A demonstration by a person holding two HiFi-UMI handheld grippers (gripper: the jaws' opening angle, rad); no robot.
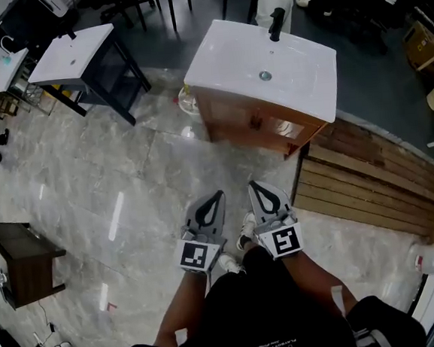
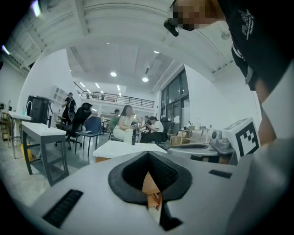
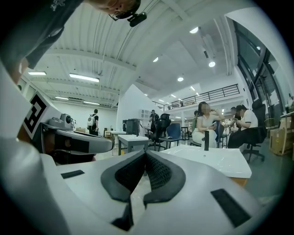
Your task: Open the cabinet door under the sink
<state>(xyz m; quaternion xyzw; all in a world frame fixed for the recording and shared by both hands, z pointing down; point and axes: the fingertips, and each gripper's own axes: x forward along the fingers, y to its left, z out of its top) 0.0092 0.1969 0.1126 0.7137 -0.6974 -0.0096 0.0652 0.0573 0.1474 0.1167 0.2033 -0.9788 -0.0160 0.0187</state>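
From above, left tool and right tool side by side, both clenched, empty, cabinet under sink at twelve o'clock, well apart.

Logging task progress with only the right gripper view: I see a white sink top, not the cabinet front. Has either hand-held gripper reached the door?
Observer: No. From the head view, the left hand-held gripper and right hand-held gripper are short of the wooden cabinet, with floor between.
Reviewer: Is the left one holding anything?
Observer: No; its own view shows jaws together, nothing gripped.
Reviewer: Is anything open yet?
Observer: The cabinet door looks shut from above.
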